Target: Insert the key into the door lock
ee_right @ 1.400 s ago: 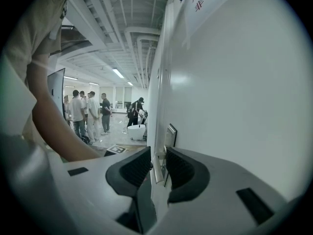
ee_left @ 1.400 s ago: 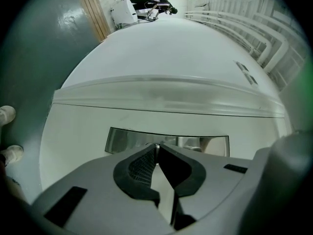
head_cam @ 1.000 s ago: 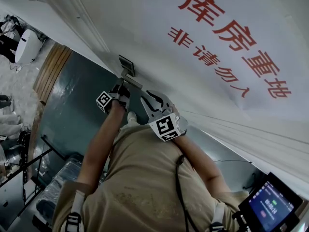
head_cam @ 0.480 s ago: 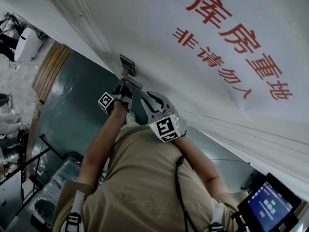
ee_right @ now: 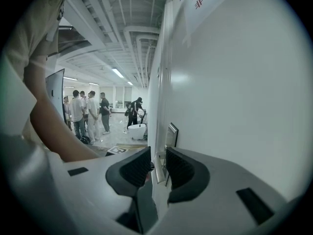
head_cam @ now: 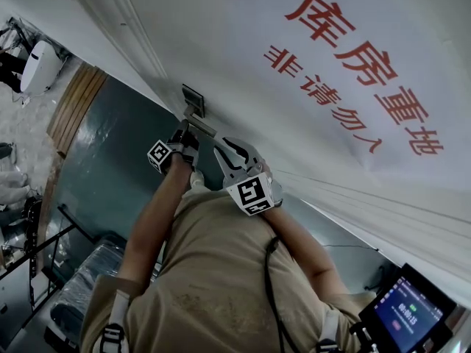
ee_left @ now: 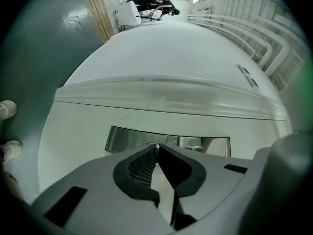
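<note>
A white door [head_cam: 243,65] with red lettering carries a metal lock plate [head_cam: 194,98] and a lever handle [head_cam: 201,122]. My left gripper [head_cam: 182,132] is right at the handle, just below the plate. In the left gripper view its jaws [ee_left: 156,150] are shut, with a thin metal sliver, the key, pinched at the tips against the shiny lock plate [ee_left: 127,140]. My right gripper [head_cam: 219,151] hangs beside the left one, slightly back from the door. Its jaws [ee_right: 158,163] stand a little apart, and the handle [ee_right: 158,175] and plate [ee_right: 171,135] show through the gap.
Several people [ee_right: 88,114] stand far down the hall. Wooden boards [head_cam: 77,109] lean at the door's far side above the dark green floor [head_cam: 110,168]. A metal cart [head_cam: 81,285] is at lower left, a lit screen [head_cam: 408,311] at lower right.
</note>
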The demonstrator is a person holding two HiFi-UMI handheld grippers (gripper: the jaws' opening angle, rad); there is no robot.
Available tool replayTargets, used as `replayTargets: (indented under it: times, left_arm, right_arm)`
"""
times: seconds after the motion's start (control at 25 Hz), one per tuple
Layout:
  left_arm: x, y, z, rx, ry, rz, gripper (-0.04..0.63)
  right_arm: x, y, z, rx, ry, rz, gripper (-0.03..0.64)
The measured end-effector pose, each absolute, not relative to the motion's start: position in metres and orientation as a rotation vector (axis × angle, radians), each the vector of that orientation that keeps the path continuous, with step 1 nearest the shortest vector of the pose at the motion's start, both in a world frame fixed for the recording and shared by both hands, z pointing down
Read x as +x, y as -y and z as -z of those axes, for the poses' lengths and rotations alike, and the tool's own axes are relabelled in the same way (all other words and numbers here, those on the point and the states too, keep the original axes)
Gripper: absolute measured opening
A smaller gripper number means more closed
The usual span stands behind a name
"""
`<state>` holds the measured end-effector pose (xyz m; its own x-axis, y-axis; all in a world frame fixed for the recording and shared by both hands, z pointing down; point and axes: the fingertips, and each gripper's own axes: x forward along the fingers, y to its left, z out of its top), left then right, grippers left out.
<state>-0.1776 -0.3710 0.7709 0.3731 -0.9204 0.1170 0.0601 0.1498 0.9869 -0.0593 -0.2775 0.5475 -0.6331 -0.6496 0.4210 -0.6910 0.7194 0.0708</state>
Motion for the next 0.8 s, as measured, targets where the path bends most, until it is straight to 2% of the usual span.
replayTargets:
  times: [0.8]
  left_arm:
    - [-0.1738,0.3734,-0.7689,1.223,0.894,0.879,0.032]
  right_arm:
    - [-0.0632,0.2836,-0.5473,1.008,2.511,-0.133,0.104]
